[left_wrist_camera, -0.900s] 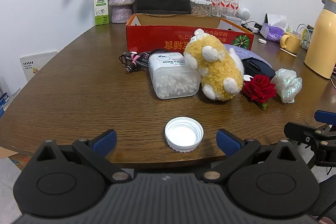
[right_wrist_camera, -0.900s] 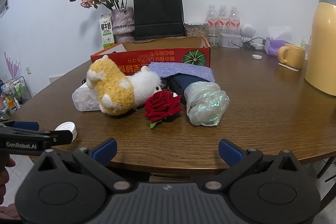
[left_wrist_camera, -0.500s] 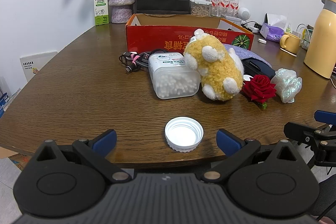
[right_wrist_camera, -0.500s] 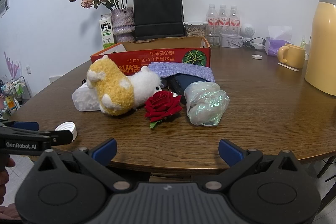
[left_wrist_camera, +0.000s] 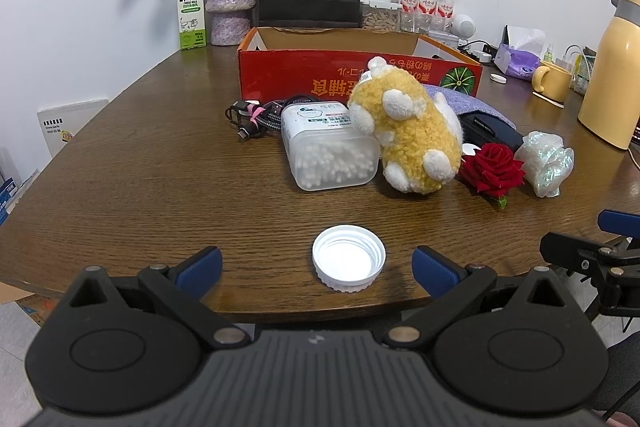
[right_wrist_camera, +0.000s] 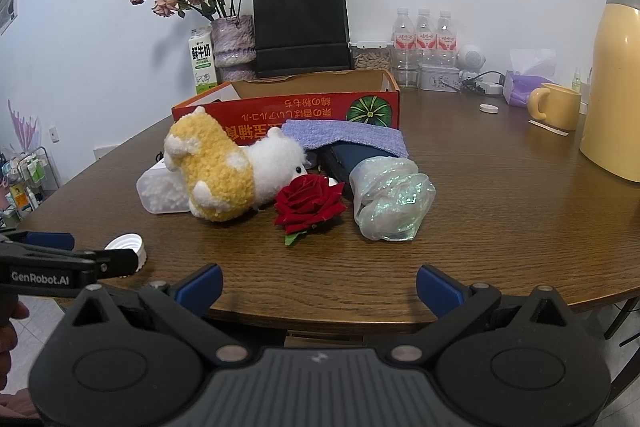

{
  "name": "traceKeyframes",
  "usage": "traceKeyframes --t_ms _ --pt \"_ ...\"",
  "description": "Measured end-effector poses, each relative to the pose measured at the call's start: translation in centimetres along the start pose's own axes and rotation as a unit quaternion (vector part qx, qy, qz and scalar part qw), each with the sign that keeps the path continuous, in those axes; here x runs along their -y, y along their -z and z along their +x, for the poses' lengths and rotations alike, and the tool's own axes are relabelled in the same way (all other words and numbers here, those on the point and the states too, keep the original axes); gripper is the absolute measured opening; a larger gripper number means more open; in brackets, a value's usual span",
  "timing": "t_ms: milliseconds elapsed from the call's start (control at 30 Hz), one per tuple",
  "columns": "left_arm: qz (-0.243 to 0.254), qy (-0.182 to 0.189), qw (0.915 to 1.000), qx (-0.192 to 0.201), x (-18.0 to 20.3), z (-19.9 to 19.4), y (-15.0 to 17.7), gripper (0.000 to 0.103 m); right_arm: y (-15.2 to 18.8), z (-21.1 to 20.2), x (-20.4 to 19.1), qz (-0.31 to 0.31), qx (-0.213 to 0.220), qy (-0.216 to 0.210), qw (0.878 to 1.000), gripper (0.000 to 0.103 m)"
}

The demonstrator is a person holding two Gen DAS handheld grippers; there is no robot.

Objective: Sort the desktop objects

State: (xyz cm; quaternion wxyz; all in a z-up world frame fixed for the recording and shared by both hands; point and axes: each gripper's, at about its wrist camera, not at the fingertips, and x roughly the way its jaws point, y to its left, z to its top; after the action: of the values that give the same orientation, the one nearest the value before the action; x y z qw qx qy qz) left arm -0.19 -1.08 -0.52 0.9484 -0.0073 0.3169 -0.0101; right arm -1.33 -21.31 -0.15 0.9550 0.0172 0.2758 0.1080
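A white bottle cap (left_wrist_camera: 349, 257) lies open side up near the table's front edge, just ahead of my open, empty left gripper (left_wrist_camera: 316, 267). Behind it lie a clear box of cotton swabs (left_wrist_camera: 330, 151), a yellow plush toy (left_wrist_camera: 408, 133), a red rose (left_wrist_camera: 492, 169), an iridescent wrapper bundle (left_wrist_camera: 546, 163) and a black cable (left_wrist_camera: 256, 117). My right gripper (right_wrist_camera: 319, 285) is open and empty at the table edge, facing the rose (right_wrist_camera: 308, 205) and the bundle (right_wrist_camera: 390, 203). The plush (right_wrist_camera: 224, 169) lies to its left. An open red cardboard box (right_wrist_camera: 320, 107) stands behind.
A purple cloth (right_wrist_camera: 344, 139) lies over a dark case (right_wrist_camera: 344, 159). A yellow thermos (right_wrist_camera: 618, 75), yellow mug (right_wrist_camera: 554, 107), tissue pack (right_wrist_camera: 522, 87) and water bottles (right_wrist_camera: 424, 39) stand at the back right. A black bag (right_wrist_camera: 300, 23), vase (right_wrist_camera: 234, 41) and milk carton (right_wrist_camera: 202, 61) stand at the back.
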Motion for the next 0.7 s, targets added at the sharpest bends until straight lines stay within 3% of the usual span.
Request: traceKeyframes --t_ms 700 --pt "-0.001 0.002 1.0000 -0.004 0.06 0.03 -0.07 0.103 0.07 0.09 0.07 0.001 -0.002 0.000 1.000 0.103"
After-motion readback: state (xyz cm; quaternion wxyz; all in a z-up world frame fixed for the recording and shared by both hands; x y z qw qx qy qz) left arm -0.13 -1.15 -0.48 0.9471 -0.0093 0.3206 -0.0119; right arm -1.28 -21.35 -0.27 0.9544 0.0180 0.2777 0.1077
